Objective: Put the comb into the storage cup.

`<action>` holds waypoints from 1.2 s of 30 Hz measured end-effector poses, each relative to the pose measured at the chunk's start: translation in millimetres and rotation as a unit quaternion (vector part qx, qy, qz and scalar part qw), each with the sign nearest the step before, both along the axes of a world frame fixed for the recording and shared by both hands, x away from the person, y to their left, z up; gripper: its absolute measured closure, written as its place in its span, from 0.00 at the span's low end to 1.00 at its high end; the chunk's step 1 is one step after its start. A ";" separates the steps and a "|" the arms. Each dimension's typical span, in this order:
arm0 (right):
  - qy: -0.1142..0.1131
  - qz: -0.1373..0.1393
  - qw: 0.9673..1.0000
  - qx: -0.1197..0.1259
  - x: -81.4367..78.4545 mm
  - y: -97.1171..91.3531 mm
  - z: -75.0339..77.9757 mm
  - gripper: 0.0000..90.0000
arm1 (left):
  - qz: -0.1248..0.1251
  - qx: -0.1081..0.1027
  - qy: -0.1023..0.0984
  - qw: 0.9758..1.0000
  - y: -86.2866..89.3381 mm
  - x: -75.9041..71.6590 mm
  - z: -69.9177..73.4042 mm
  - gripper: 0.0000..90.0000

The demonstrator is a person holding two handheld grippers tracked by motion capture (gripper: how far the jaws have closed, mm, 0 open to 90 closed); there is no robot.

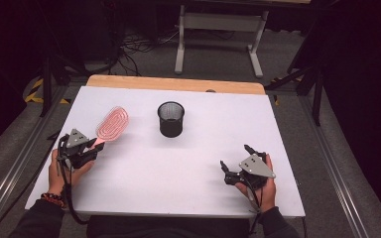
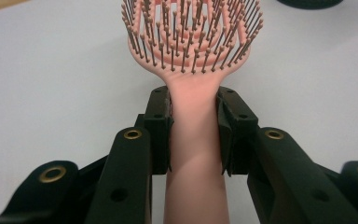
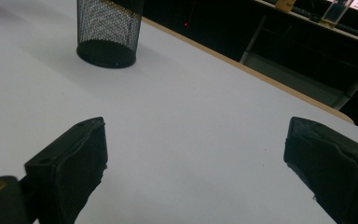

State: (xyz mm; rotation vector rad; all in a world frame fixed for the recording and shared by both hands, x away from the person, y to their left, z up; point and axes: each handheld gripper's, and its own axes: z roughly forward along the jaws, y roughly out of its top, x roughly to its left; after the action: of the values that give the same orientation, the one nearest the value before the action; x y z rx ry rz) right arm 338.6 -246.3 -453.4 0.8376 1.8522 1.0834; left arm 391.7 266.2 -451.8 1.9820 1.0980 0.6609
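Note:
A pink hairbrush (image 1: 112, 124) with a round vented head is held at the left of the white table (image 1: 178, 163), its head pointing away and to the right. My left gripper (image 1: 95, 144) is shut on the brush's handle (image 2: 193, 126), both pads pressing its sides just below the bristled head (image 2: 193, 32). A black mesh cup (image 1: 170, 119) stands upright near the table's middle, to the right of the brush head; the same cup (image 3: 108, 30) appears far off in the right gripper view. My right gripper (image 1: 235, 157) rests at the front right, open with nothing between its jaws.
The table's wooden far edge (image 1: 176, 83) borders a dark floor with cables and a grey frame stand (image 1: 218, 29). White table surface (image 3: 191, 116) lies between the right gripper and the cup.

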 end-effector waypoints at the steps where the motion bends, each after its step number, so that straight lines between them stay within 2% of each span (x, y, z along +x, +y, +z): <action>1: -0.001 -0.001 1.000 0.007 0.0 -0.7 0.9 0.07 | -0.001 -0.004 -0.003 1.000 0.0 -0.6 0.5 0.76; 3: -0.005 -0.001 1.000 0.018 -0.2 -2.0 3.2 0.06 | -0.003 -0.006 -0.006 1.000 -0.1 -1.5 1.0 0.76; 10: -0.015 0.006 0.999 0.032 -1.8 -3.8 9.2 0.05 | -0.012 -0.004 -0.019 1.000 -3.3 -5.3 3.9 0.76; 17: -0.025 0.001 0.999 0.031 -0.7 0.5 12.4 0.05 | -0.026 -0.007 -0.034 0.999 -7.7 -8.8 6.4 0.76; 21: -0.031 0.008 0.999 0.040 -0.2 5.2 19.0 0.04 | -0.031 -0.008 -0.046 0.998 -10.0 -12.3 9.2 0.76; 25: -0.030 0.012 0.999 0.039 0.9 10.6 22.6 0.04 | -0.035 -0.011 -0.055 0.998 -10.9 -13.9 10.5 0.76; 26: -0.023 0.024 0.999 0.039 2.4 14.4 23.8 0.04 | -0.037 -0.013 -0.060 0.997 -11.8 -14.9 11.0 0.76; 32: -0.018 0.034 0.999 0.026 5.9 22.4 26.5 0.04 | -0.041 -0.018 -0.076 0.996 -15.2 -17.7 13.1 0.76; 36: -0.009 0.039 0.999 0.029 9.0 25.3 31.1 0.04 | -0.042 -0.021 -0.087 0.995 -18.0 -19.6 15.3 0.76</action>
State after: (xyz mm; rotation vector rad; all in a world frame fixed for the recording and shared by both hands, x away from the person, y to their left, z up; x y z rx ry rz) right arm 347.7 -221.0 -422.4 0.7927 1.8593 1.1947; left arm 372.1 248.2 -436.4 1.8860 0.9121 0.7435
